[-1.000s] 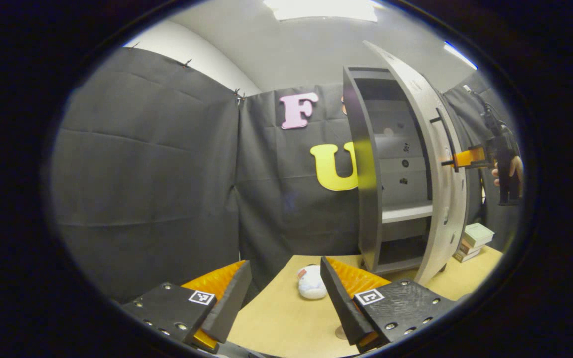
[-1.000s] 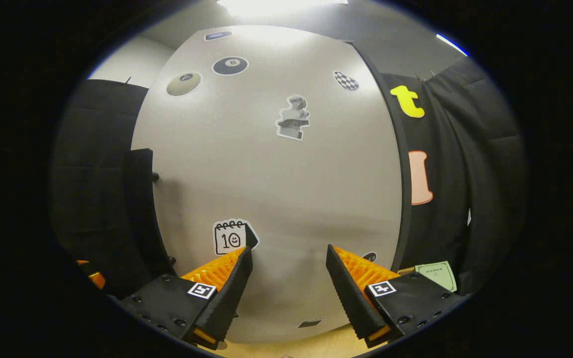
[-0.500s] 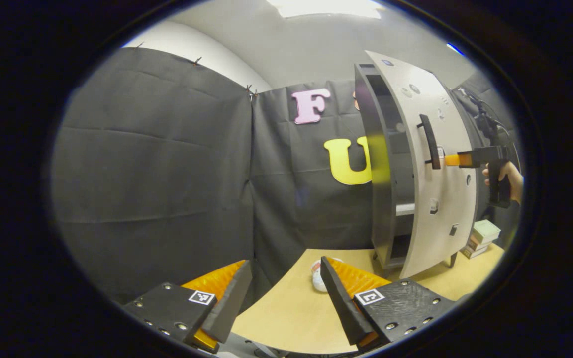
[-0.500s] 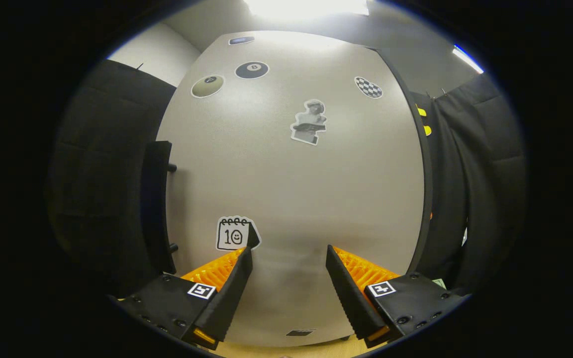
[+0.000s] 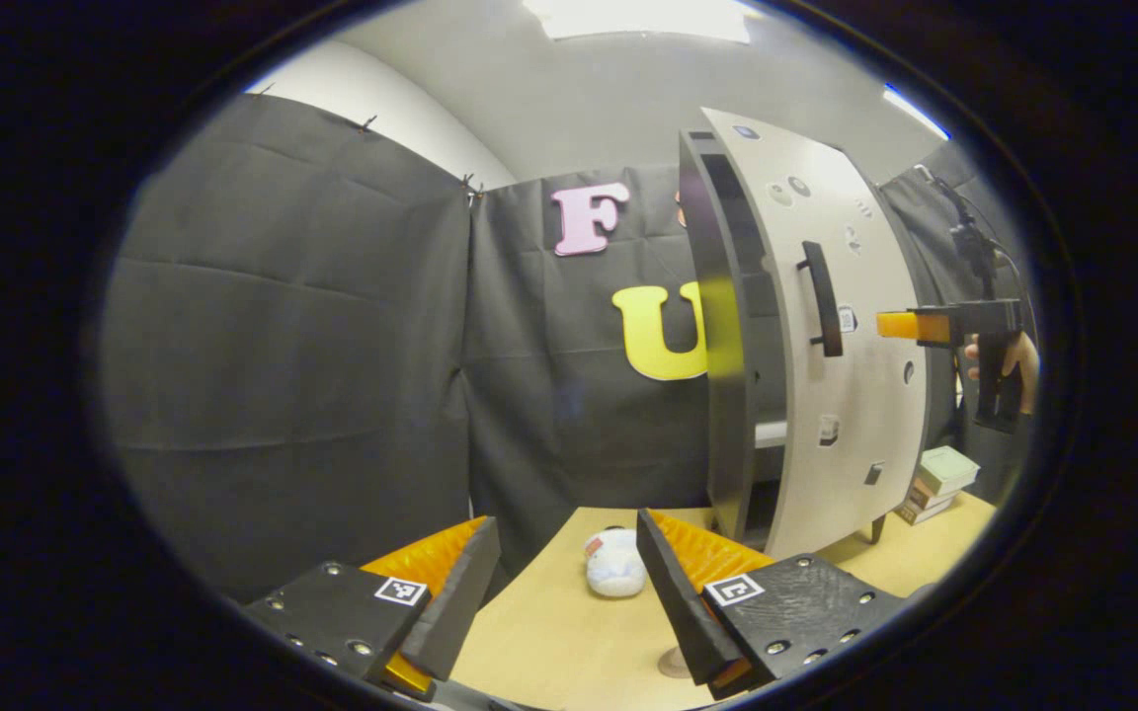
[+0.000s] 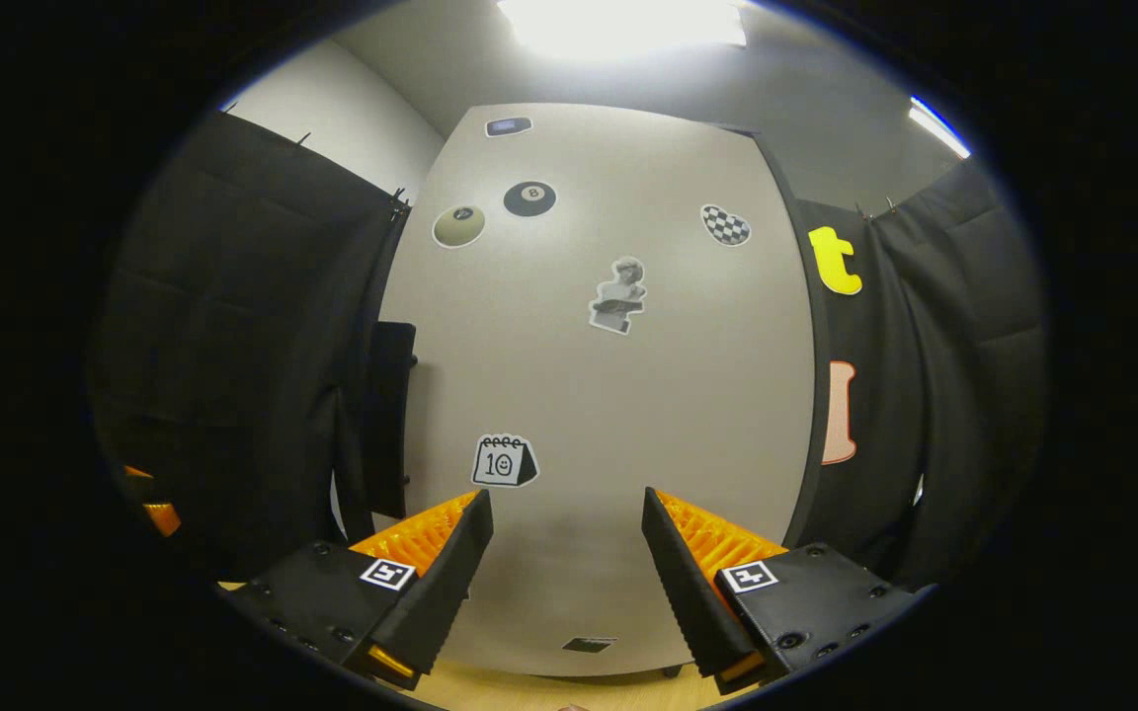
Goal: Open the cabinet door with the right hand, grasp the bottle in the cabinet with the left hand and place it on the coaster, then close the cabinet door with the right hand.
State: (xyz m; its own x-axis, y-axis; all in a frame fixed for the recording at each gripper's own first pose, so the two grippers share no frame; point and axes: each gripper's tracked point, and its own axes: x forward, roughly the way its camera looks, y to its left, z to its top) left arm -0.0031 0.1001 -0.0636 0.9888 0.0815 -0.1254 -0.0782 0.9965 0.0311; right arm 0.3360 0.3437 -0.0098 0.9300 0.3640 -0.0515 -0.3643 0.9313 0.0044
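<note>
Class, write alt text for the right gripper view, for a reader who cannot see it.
A pale cabinet door dotted with stickers faces the camera, its dark handle at the left edge. The right gripper points at it from below with its fingers apart, holding nothing. Black cloth hangs on both sides.

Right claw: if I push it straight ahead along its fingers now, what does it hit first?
Most likely the cabinet door: the open right claw faces its stickered outer face squarely, near the calendar sticker. The gap is hard to judge.
</note>
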